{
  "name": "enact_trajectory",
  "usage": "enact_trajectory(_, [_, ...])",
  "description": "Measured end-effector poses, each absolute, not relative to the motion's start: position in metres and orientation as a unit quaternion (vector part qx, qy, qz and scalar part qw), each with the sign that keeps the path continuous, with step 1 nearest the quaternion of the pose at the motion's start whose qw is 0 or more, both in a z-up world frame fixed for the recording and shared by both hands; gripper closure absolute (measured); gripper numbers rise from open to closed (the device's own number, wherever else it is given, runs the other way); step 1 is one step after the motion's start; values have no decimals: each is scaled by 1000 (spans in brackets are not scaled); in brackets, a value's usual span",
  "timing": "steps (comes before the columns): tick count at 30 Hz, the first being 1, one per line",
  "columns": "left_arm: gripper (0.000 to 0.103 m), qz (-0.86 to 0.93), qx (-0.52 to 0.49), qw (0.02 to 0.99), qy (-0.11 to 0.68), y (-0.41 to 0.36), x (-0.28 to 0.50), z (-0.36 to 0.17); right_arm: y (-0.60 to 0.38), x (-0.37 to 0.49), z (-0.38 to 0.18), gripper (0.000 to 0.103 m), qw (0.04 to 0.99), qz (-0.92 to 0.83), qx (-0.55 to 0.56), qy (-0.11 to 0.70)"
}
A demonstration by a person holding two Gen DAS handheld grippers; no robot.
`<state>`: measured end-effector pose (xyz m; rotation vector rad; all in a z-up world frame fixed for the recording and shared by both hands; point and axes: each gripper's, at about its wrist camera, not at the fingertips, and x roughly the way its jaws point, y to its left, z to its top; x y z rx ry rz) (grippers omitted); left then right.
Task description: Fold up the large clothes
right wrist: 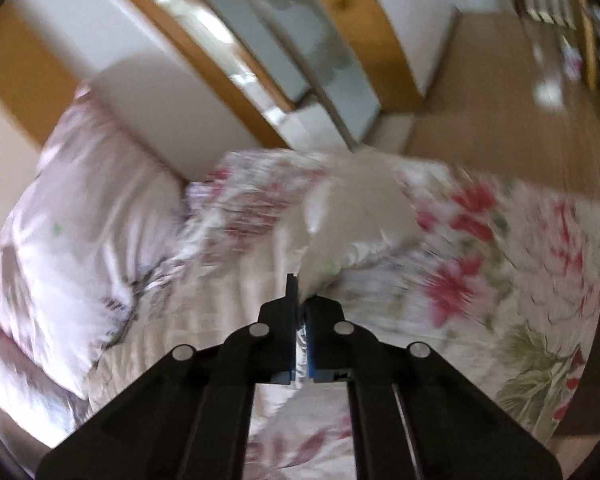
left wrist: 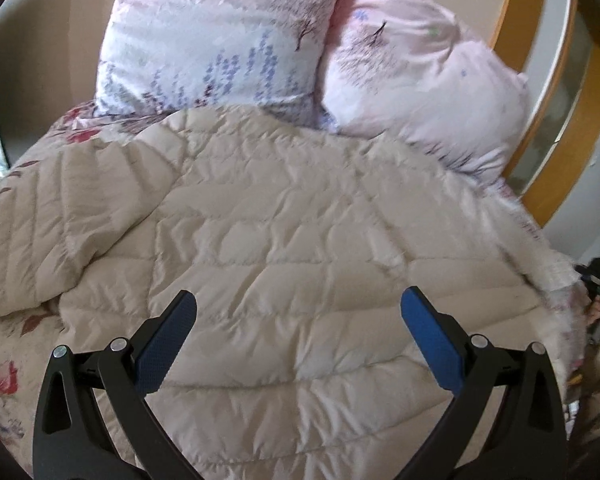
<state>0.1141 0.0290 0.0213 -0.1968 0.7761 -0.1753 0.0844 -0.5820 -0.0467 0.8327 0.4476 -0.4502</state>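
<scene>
A large beige quilted down coat (left wrist: 268,232) lies spread over the bed. My left gripper (left wrist: 298,304) is open and empty, its blue pads hovering just above the near part of the coat. In the right wrist view my right gripper (right wrist: 300,300) is shut on a beige fold of the coat (right wrist: 356,216), which rises from the jaws and drapes over the bed. The right wrist view is blurred by motion. The right gripper also shows at the far right edge of the left wrist view (left wrist: 598,300), beside the coat's edge.
Two pink floral pillows (left wrist: 228,36) (left wrist: 424,84) lean against the wall at the bed's head. A floral bedspread (right wrist: 500,280) covers the bed. A wooden-framed mirrored door (left wrist: 556,92) stands right of the bed, with wooden floor (right wrist: 500,92) beyond.
</scene>
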Motion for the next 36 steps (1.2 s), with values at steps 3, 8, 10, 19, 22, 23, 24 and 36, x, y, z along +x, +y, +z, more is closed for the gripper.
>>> enact_trajectory(3, [1, -106, -115, 918, 364, 35, 117, 28, -542, 97, -9, 98, 904, -169, 338, 199])
enact_trajectory(8, [1, -136, -172, 910, 352, 47, 125, 35, -435, 123, 38, 98, 949, -20, 249, 191])
enact_trajectory(10, [1, -156, -197, 902, 351, 50, 130, 37, -386, 131, 45, 98, 953, 47, 219, 204])
enact_trajectory(19, [1, -220, -304, 846, 379, 45, 164, 27, -207, 171, -1, 98, 907, 223, 110, 339])
enact_trajectory(22, [11, -224, -334, 817, 413, 37, 178, 11, -182, 172, -19, 75, 887, 235, 85, 388])
enact_trajectory(23, [13, -229, -344, 807, 422, 34, 181, 5, -182, 166, -21, 47, 884, 236, 85, 394])
enact_trajectory(24, [15, -230, -352, 798, 431, 32, 185, 0, -185, 160, -22, 24, 885, 235, 89, 392])
enact_trajectory(36, [84, -206, -374, 766, 480, 9, 213, -30, -344, 146, -54, 25, 817, 144, 394, 396])
